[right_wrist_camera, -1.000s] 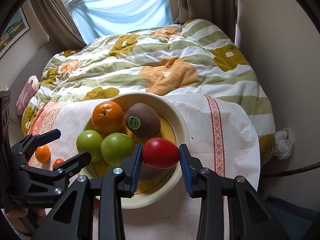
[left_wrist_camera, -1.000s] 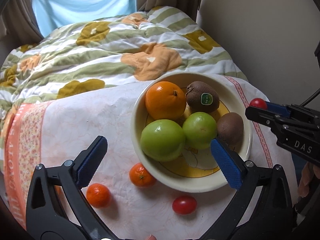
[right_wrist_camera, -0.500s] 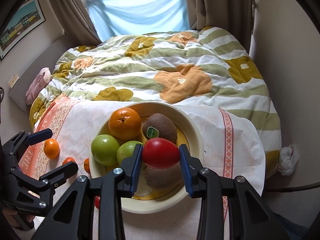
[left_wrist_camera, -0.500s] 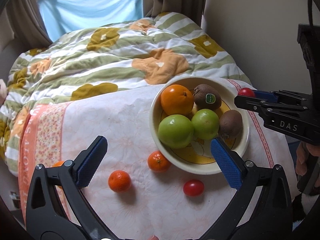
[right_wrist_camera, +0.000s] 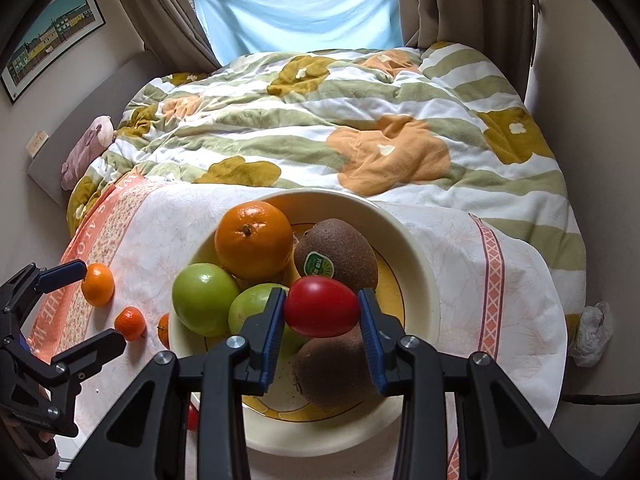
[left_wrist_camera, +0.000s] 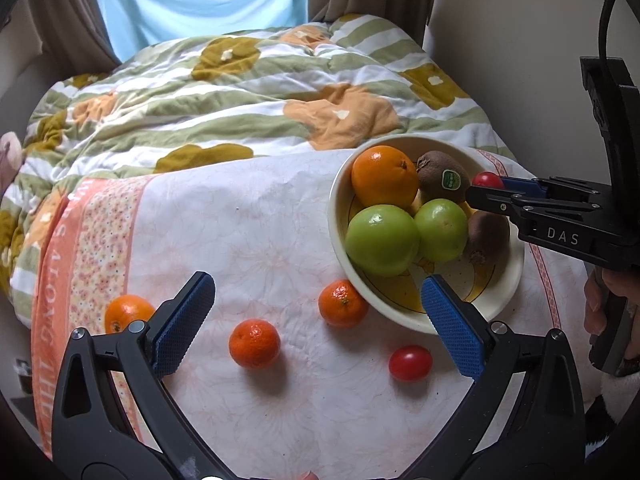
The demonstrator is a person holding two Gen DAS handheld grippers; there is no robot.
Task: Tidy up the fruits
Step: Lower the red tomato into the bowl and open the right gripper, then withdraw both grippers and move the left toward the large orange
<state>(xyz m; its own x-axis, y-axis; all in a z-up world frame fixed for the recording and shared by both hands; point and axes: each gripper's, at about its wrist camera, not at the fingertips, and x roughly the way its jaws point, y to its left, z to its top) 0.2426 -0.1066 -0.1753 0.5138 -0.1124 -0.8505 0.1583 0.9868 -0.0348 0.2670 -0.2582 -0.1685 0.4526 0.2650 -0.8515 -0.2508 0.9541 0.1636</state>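
A cream bowl [left_wrist_camera: 502, 304] [right_wrist_camera: 416, 264] on the tablecloth holds an orange [left_wrist_camera: 384, 176], two green apples [left_wrist_camera: 382, 240] and two kiwis [left_wrist_camera: 442, 178]. My right gripper [right_wrist_camera: 322, 306] is shut on a red tomato [right_wrist_camera: 322, 306] and holds it above the bowl's fruit; the tomato also shows in the left wrist view [left_wrist_camera: 486, 179]. My left gripper [left_wrist_camera: 316, 318] is open and empty, above the cloth in front of the bowl. Three mandarins [left_wrist_camera: 254, 343] [left_wrist_camera: 342, 303] [left_wrist_camera: 126, 312] and a second red tomato [left_wrist_camera: 410, 363] lie loose on the cloth.
The cloth-covered table [left_wrist_camera: 240, 220] stands against a bed with a flowered quilt [left_wrist_camera: 248, 92]. A wall is at the right. A white bag [right_wrist_camera: 592, 328] lies on the floor at the right, and a pink plush toy [right_wrist_camera: 86, 148] lies at the bed's left.
My left gripper has pulled back and left, so the bowl sits further right and a third mandarin has come into view. My right gripper has risen and backed off slightly, still holding the tomato.
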